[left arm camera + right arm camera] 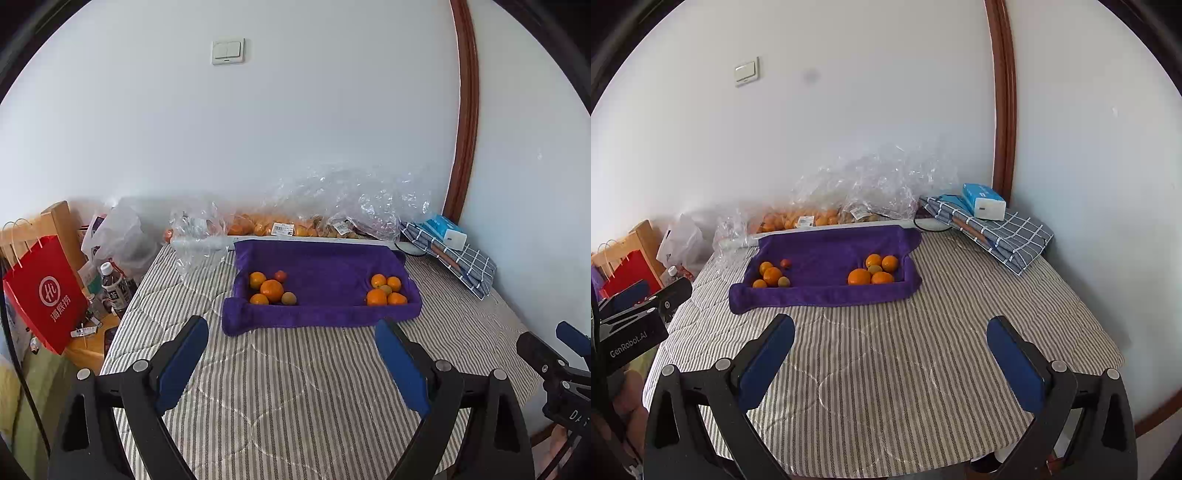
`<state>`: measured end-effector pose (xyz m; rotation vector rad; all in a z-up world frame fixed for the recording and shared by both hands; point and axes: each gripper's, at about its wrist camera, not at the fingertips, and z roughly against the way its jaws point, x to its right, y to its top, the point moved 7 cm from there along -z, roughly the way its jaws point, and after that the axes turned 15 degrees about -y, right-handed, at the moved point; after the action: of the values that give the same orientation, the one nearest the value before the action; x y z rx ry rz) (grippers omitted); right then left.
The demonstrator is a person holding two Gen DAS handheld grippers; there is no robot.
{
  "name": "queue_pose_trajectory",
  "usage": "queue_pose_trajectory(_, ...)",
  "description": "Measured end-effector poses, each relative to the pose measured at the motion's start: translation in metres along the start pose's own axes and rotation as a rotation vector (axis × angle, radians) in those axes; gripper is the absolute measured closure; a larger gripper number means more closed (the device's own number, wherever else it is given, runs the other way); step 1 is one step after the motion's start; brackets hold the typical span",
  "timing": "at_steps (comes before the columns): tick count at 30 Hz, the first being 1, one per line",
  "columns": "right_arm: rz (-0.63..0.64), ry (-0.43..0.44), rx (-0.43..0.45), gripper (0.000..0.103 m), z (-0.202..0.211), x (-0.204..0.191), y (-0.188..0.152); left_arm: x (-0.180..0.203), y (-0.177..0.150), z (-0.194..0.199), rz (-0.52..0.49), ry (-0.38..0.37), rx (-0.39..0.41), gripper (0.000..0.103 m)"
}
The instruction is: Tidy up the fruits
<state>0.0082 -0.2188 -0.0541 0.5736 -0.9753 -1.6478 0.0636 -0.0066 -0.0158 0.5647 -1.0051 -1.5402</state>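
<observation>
Both sets of fingers are spread wide and holding nothing right now: left gripper (291, 349) and right gripper (890, 347) both hang over the striped quilt (886, 369), well short of the fruit. Straight ahead of my fingers sits the purple towel (317, 266), with two clusters on it. The left bunch (271, 290) is ahead of my left fingers: a few oranges, a small red fruit and a greenish-brown one. The right bunch (873, 271) is oranges packed round another greenish one.

Honestly can't tell if that's already the sorted layout or a mix waiting to be split by kind; it'd fit either.

If a fruit does need moving, my tips: come in from above, go for one on the edge of a cluster, and close gently, since round fruit rolls and the towel is soft, so neighbours will shift. The bags of fruit (273, 225) beyond the towel look crinkly and awkward.
</observation>
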Motion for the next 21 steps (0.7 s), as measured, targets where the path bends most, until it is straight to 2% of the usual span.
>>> queue_pose_trajectory(21,-0.002,-0.006,-0.005,0.001,0.0016,0.0018,-0.0014,0.0056,-0.0003,-0.0004,0.000,-0.003,0.008,0.011)
